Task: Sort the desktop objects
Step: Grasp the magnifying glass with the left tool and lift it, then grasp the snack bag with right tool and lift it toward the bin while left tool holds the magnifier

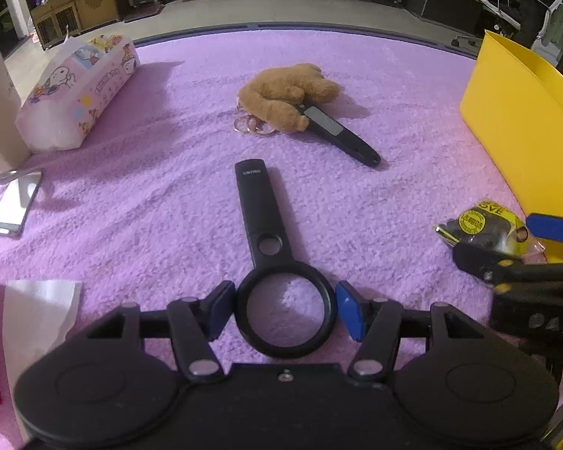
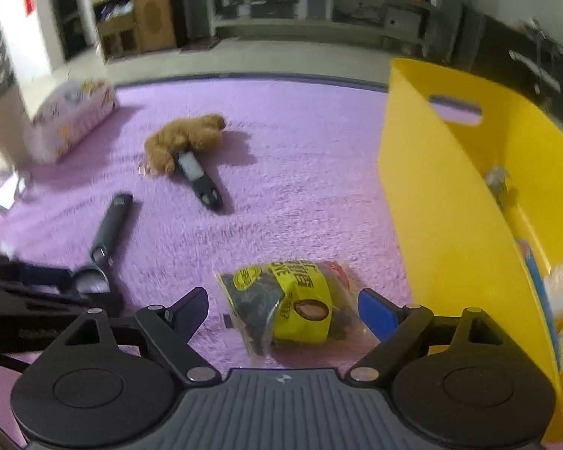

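Between the blue-padded fingers of the left gripper, in the left wrist view, lies the round lens ring of a black plastic magnifying glass, its long handle pointing away across the fluffy lilac carpet; the pads sit against the ring on both sides, so the gripper looks clamped on it. To lift it well, the hold should stay square on the ring, since the handle will tend to swing and tip the thing once it leaves the pile. Farther off lie a brown plush toy overlapping a black handled tool with a grey panel, with a pink cartoon-printed tissue pack at the left, a silver phone near it, and a yellow plastic bin at the right. Behind the carpet runs a pale floor with wooden cabinets and dark shelving. From the right wrist view, the right gripper stands wide open astride a clear snack packet with a yellow label, the fingers on either side and apparently not pressing. Closing across the packet's fuller middle rather than its thin crinkled edge seems the safer grip, as the film may slip. The yellow bin stands just to the right, already holding a few items, with a handle slot in its far wall. This view is blurred, so fine contact is hard to judge.
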`<act>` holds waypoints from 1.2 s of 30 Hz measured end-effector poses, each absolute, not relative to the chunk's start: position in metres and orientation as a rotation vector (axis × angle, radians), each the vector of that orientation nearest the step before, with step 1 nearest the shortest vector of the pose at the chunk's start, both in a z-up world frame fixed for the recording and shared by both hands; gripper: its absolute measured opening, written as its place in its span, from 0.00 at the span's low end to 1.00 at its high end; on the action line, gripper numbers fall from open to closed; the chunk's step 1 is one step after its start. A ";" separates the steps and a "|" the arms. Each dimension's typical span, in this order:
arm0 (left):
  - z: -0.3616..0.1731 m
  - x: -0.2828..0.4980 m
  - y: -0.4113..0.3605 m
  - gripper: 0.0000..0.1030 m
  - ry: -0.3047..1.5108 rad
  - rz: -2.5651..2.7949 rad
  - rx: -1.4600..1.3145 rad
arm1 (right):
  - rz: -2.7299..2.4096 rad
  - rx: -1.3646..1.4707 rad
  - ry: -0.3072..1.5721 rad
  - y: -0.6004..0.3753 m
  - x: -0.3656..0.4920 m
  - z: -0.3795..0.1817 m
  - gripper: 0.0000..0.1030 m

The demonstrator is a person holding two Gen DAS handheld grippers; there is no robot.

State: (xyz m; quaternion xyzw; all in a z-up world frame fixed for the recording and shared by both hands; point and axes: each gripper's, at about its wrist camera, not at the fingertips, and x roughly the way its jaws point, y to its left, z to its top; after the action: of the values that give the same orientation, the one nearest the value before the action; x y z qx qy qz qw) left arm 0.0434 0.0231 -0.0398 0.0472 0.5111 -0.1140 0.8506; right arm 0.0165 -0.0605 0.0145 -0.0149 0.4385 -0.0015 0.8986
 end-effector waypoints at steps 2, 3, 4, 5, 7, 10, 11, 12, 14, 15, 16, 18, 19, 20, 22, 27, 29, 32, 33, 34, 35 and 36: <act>-0.039 0.042 0.024 0.56 1.075 -0.246 0.104 | -0.001 -0.132 0.925 -0.052 0.018 0.009 0.84; -0.039 0.042 0.024 0.56 1.074 -0.248 0.105 | -0.001 -0.193 0.928 -0.047 0.018 0.005 0.84; -0.039 0.042 0.024 0.56 1.073 -0.250 0.107 | 0.000 -0.251 0.929 -0.043 0.018 0.002 0.84; -0.039 0.041 0.024 0.56 1.071 -0.252 0.112 | -0.001 -0.300 0.929 -0.040 0.019 -0.001 0.82; -0.040 0.040 0.023 0.56 1.069 -0.253 0.126 | 0.000 -0.380 0.886 -0.036 0.015 -0.003 0.77; -0.040 0.039 0.020 0.56 1.067 -0.252 0.148 | 0.014 -0.405 0.874 -0.037 0.015 -0.002 0.63; -0.041 0.039 0.020 0.56 1.065 -0.252 0.154 | 0.014 -0.388 0.884 -0.040 0.015 0.000 0.62; -0.041 0.039 0.019 0.56 1.064 -0.252 0.158 | 0.014 -0.377 0.890 -0.041 0.016 0.000 0.61; -0.041 0.039 0.020 0.56 1.063 -0.251 0.157 | 0.000 -0.346 0.890 -0.048 0.016 0.003 0.57; -0.041 0.039 0.020 0.56 1.063 -0.251 0.157 | -0.008 -0.317 0.888 -0.051 0.017 0.005 0.56; -0.041 0.039 0.019 0.56 1.062 -0.248 0.157 | -0.011 -0.283 0.885 -0.054 0.016 0.007 0.55; -0.040 0.039 0.018 0.55 1.057 -0.247 0.156 | -0.008 -0.209 0.872 -0.059 0.017 0.013 0.54; -0.040 0.039 0.018 0.55 1.055 -0.246 0.154 | -0.006 -0.177 0.858 -0.061 0.016 0.016 0.54; -0.040 0.039 0.019 0.55 1.054 -0.245 0.144 | -0.003 -0.155 0.839 -0.062 0.015 0.020 0.54; -0.039 0.040 0.022 0.55 1.049 -0.245 0.116 | 0.010 -0.117 0.799 -0.063 0.012 0.026 0.54; -0.027 0.040 0.030 0.55 0.995 -0.258 0.006 | 0.067 0.004 0.698 -0.068 0.005 0.044 0.54; -0.021 0.040 0.031 0.55 0.963 -0.259 -0.023 | 0.084 0.046 0.655 -0.070 0.000 0.053 0.54; -0.012 0.041 0.035 0.55 0.925 -0.261 -0.079 | 0.106 0.088 0.594 -0.072 -0.007 0.066 0.54; -0.010 0.041 0.037 0.55 0.918 -0.264 -0.097 | 0.112 0.096 0.577 -0.073 -0.009 0.069 0.54; -0.008 0.041 0.037 0.55 0.911 -0.267 -0.114 | 0.118 0.107 0.557 -0.074 -0.011 0.072 0.54; -0.006 0.041 0.038 0.55 0.904 -0.269 -0.128 | 0.122 0.116 0.543 -0.074 -0.012 0.075 0.54; -0.004 0.041 0.039 0.55 0.898 -0.270 -0.139 | 0.125 0.125 0.534 -0.076 -0.012 0.076 0.54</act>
State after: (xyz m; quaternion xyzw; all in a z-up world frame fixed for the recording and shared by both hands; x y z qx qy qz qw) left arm 0.0412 0.0390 -0.0041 -0.0671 0.4326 -0.1300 0.8897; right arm -0.0119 -0.0760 0.0757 0.0616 0.2636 0.0615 0.9607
